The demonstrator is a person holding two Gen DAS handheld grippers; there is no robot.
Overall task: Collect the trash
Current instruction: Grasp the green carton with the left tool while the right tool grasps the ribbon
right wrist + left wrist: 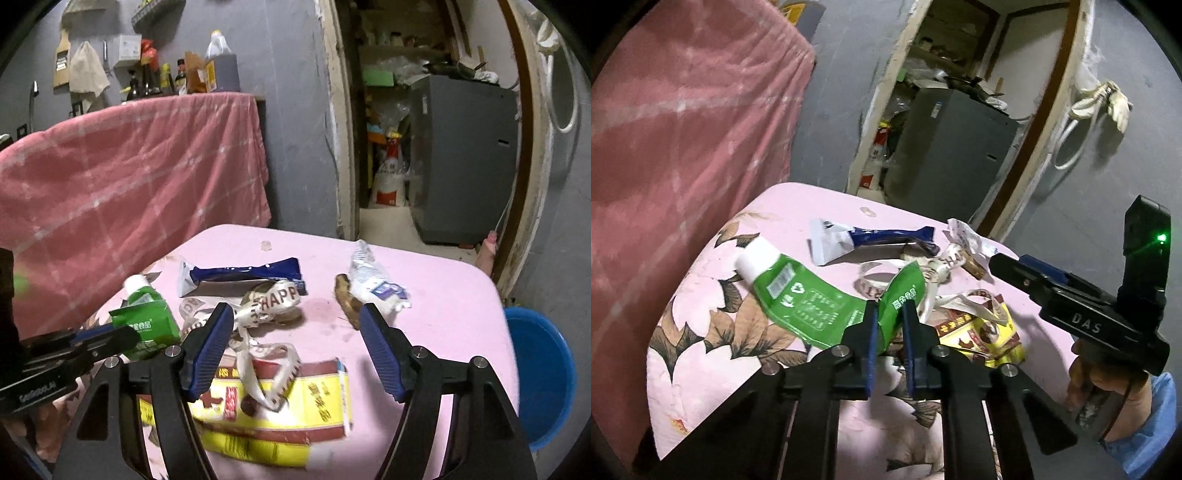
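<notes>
Pinching the flat tail of the green plastic tube (798, 295) on the pink tabletop (443, 295), your left tool (889, 314) is clenched, while your right tool (295, 332) hangs released, jaws straddling the yellow-and-red flattened carton (280, 410) just beneath.

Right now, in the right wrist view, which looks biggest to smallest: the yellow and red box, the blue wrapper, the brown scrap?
1. yellow and red box, though it lies nearest the camera, which inflates it.
2. blue wrapper.
3. brown scrap.
</notes>
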